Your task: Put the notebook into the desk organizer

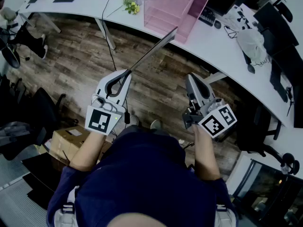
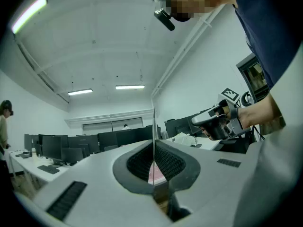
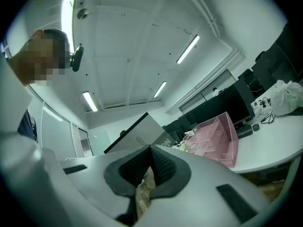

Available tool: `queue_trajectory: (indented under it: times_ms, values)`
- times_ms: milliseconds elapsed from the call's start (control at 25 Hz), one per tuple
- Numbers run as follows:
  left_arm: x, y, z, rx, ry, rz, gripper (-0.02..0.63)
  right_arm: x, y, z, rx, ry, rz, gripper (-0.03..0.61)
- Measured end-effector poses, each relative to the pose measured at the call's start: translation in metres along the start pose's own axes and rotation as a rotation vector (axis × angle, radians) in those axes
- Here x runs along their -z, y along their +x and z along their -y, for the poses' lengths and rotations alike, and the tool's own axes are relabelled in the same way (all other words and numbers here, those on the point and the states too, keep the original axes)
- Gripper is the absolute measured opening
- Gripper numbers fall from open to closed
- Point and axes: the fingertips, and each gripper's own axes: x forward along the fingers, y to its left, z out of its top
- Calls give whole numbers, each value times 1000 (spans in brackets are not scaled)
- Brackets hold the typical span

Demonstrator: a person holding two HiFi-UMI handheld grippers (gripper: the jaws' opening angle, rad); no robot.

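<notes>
A thin grey notebook [image 1: 154,50] is held slanted in the air over the wood floor, and my left gripper [image 1: 127,73] is shut on its lower corner. Its far end reaches up to the front of the pink desk organizer [image 1: 176,7], which stands on the white desk [image 1: 222,51]. In the left gripper view the notebook [image 2: 154,126] shows edge-on between the pressed pads. My right gripper [image 1: 191,78] hangs to the right, shut and holding nothing. The right gripper view shows the notebook [image 3: 135,132] beside the pink organizer [image 3: 215,141].
Yellow flowers [image 1: 130,3] lie left of the organizer. On the desk to the right are a keyboard [image 1: 207,16] and a white plastic bag [image 1: 251,41]. A cardboard box [image 1: 68,143] and a black chair [image 1: 38,110] stand on the floor at left.
</notes>
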Motion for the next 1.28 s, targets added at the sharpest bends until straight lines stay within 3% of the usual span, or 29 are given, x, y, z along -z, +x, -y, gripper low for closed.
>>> queue_trajectory:
  times_ms: [1280]
  values:
    - [-1, 2, 30, -51, 2, -19, 34, -6, -25, 14, -32, 13, 7, 3]
